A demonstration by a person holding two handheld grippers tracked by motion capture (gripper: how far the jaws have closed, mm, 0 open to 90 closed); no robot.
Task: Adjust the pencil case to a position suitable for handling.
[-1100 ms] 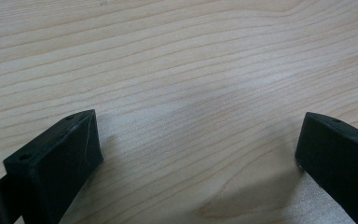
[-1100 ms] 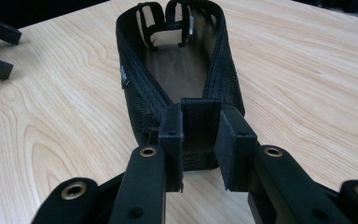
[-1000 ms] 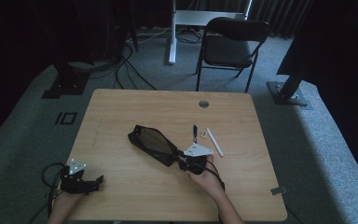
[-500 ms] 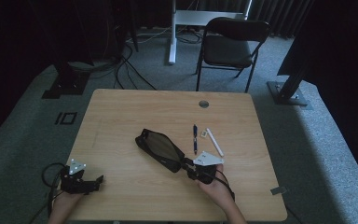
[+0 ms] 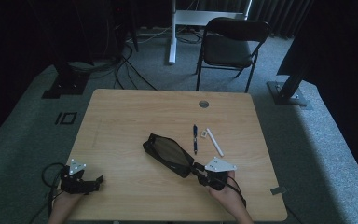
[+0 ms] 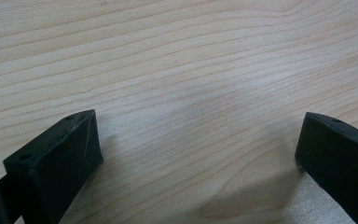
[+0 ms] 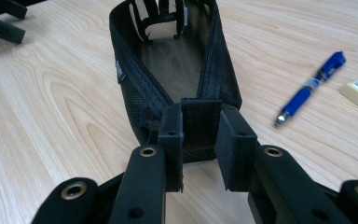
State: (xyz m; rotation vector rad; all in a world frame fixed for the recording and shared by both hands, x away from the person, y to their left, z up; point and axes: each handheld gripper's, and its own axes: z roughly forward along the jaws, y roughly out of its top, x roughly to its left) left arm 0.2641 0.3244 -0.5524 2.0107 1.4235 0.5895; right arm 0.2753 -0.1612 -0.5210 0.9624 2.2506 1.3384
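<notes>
We had right gripper (image 7: 198, 135) clamped on end tab of soft, light pencil case (image 5: 167, 154); fabric limp, tab best hold. Left gripper (image 6: 196, 154) open over bench (image 5: 121, 121).

A light wooden table (image 5: 121, 121) stands on grey carpet (image 5: 23, 140), with a round cable hole (image 5: 203, 103) near its far edge. On the right half of the table lie a blue pen (image 5: 195, 138), a small white eraser (image 5: 203, 134) just right of it, and a white stick-like marker (image 5: 215, 142) further right, angled. Beyond the table's far edge stands a dark folding chair (image 5: 228, 46), with a white desk leg (image 5: 171, 32) and loose cables (image 5: 121, 65) on the floor to the left
</notes>
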